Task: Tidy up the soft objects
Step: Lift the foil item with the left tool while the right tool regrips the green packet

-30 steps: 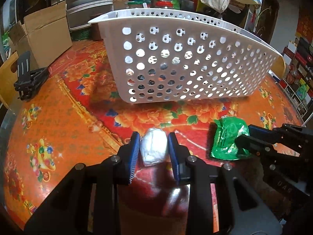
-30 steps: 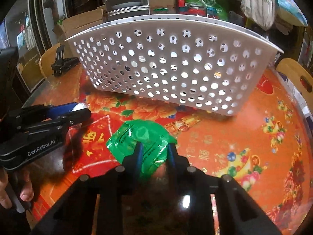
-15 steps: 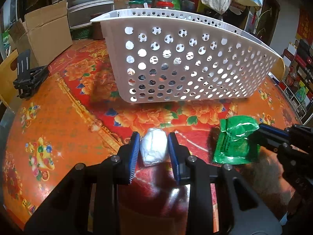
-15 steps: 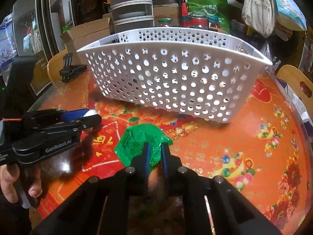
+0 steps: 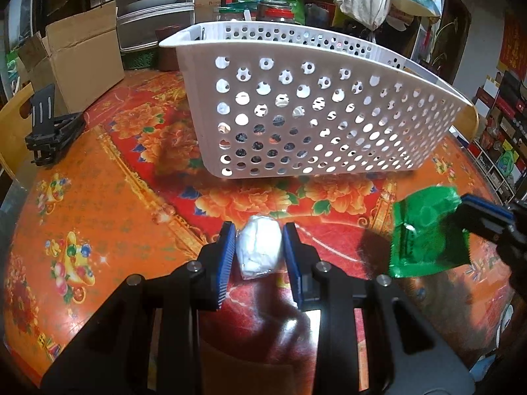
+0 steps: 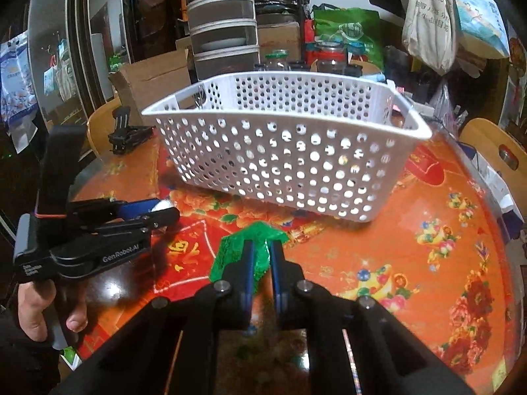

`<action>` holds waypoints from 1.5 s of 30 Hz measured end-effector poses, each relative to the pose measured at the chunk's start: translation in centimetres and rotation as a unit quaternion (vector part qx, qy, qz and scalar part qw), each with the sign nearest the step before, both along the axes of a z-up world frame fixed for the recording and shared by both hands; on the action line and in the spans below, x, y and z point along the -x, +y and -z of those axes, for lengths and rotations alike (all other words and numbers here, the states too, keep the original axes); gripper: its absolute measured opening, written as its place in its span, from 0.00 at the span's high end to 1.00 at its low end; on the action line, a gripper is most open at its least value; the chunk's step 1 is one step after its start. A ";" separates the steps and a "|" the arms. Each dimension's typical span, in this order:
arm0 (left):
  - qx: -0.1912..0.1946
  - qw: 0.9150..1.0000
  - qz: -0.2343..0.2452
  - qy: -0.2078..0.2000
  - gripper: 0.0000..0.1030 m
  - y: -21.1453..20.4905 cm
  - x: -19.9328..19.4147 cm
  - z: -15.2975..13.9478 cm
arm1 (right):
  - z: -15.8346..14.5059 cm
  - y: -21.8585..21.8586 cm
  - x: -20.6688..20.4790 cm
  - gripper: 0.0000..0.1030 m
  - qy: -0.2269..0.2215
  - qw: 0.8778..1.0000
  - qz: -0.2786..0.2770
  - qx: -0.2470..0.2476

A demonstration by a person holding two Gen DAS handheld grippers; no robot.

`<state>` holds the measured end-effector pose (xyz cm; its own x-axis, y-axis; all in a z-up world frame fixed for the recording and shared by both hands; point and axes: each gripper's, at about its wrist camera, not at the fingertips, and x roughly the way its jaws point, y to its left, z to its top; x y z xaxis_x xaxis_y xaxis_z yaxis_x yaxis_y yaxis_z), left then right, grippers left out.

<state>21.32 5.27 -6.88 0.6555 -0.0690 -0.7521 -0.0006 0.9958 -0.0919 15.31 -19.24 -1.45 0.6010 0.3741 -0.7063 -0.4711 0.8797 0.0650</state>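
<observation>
Left wrist view: your left claw (image 5: 258,250) pinches the white wad (image 5: 260,248), in front of the basket (image 5: 329,112).
Right claw (image 6: 262,256): clamped on the green packet (image 5: 428,233), lifted, right of the wad.
Basket: wall faces you.
Risk: carry either low and it snags the rim; the thin packet may slip out.

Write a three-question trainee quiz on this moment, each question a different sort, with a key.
1. True or false: the right gripper is shut on the green packet.
2. The left gripper holds: A) a white bundle B) a jar C) nothing.
3. Fill in: the white basket stands on the ____ tablecloth.

Key: 1 true; 2 A; 3 red floral.
</observation>
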 end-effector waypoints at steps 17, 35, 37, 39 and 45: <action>-0.001 1.000 0.013 -0.028 0.73 -0.7 1.4 -3.9 | -3.4 -0.4 0.6 0.92 -0.034 0.999 0.000 0.002; -0.008 0.997 0.020 -0.074 0.73 -1.0 0.2 -12.9 | -10.0 0.7 -0.3 1.00 -0.097 0.995 -0.007 0.024; -0.007 0.997 0.021 -0.076 0.73 -1.0 -0.3 -13.6 | -10.4 0.7 -0.6 1.00 -0.099 0.995 -0.005 0.027; -0.006 0.997 0.022 -0.077 0.73 -1.1 -0.7 -14.2 | -10.7 0.5 -0.9 1.00 -0.099 0.995 -0.003 0.026; -0.006 0.997 0.023 -0.074 0.73 -1.1 -1.0 -14.3 | -10.0 -0.2 -0.9 1.00 -0.084 0.996 -0.009 0.005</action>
